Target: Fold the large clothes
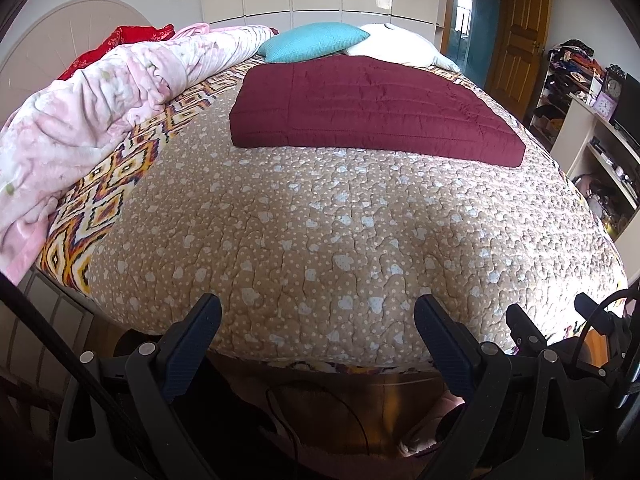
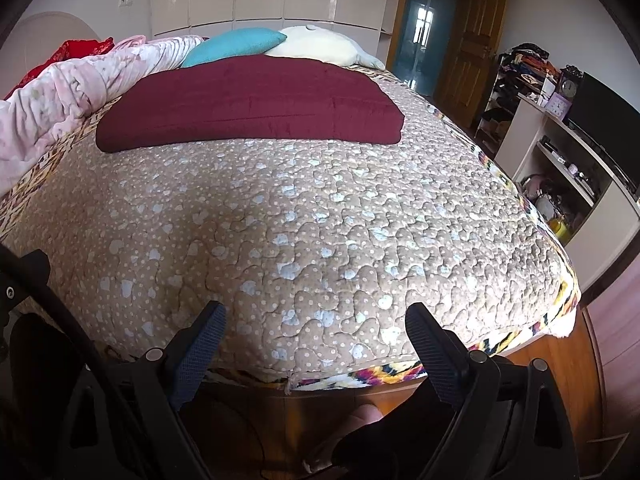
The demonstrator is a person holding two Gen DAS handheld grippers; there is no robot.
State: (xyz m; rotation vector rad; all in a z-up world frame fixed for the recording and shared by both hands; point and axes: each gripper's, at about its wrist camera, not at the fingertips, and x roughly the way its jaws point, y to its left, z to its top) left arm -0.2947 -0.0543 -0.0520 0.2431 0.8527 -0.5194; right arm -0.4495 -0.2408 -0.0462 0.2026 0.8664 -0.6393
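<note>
No brand or writing can be read anywhere. The folded maroon quilted garment point(image 1: 372, 108) lies flat on the bed point(image 1: 340, 240), far side, well apart from both grippers; the left gripper point(image 1: 318, 320) and right gripper point(image 2: 316, 326) hover at the near edge, fingers spread, holding nothing

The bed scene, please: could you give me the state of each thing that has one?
maroon garment: folded flat on the bed
pink blanket: bunched up along the bed's edge
left claw: open, empty
right claw: open, empty
wooden door: closed
</note>
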